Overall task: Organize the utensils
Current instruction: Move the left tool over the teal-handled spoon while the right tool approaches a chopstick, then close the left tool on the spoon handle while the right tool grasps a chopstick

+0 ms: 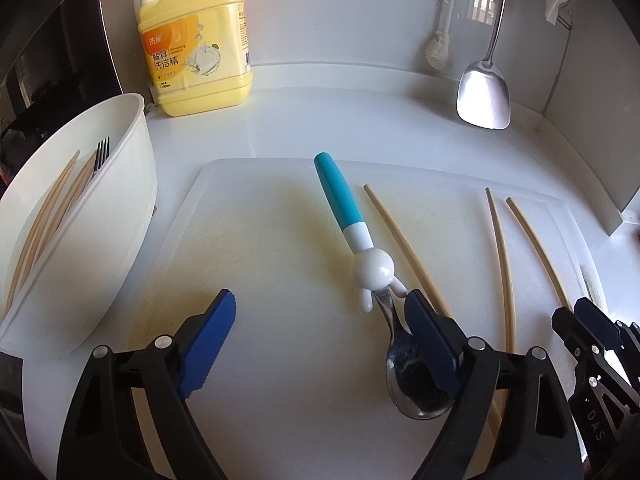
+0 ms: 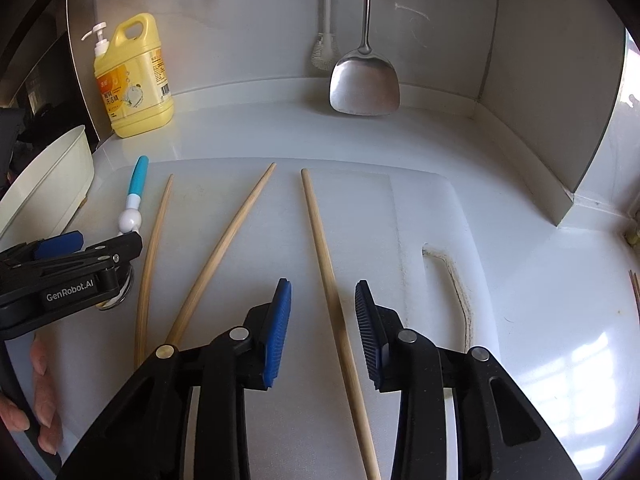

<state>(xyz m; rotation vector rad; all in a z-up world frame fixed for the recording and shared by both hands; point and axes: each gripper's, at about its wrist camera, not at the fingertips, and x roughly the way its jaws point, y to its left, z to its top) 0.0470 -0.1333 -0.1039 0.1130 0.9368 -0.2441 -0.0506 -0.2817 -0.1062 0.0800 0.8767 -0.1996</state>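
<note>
left gripper (image 1: 320,332): wide open, empty, over blue-and-white bunny-handled steel spoon (image 1: 374,276), frame centre | right gripper (image 2: 323,330): open, straddling rightmost bamboo chopstick (image 2: 332,288), unclamped

Daylight from the right lit both sharp, bright views, throwing window glare onto the glossy counter (image 2: 592,356) and wall (image 1: 482,0), while fisheye bending curved the chopsticks (image 2: 224,248) and darkened the corners.

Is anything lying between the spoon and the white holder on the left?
Nothing visible does. Between the spoon and the white holder lies only bare cutting board; the open left gripper straddles that stretch.
</note>
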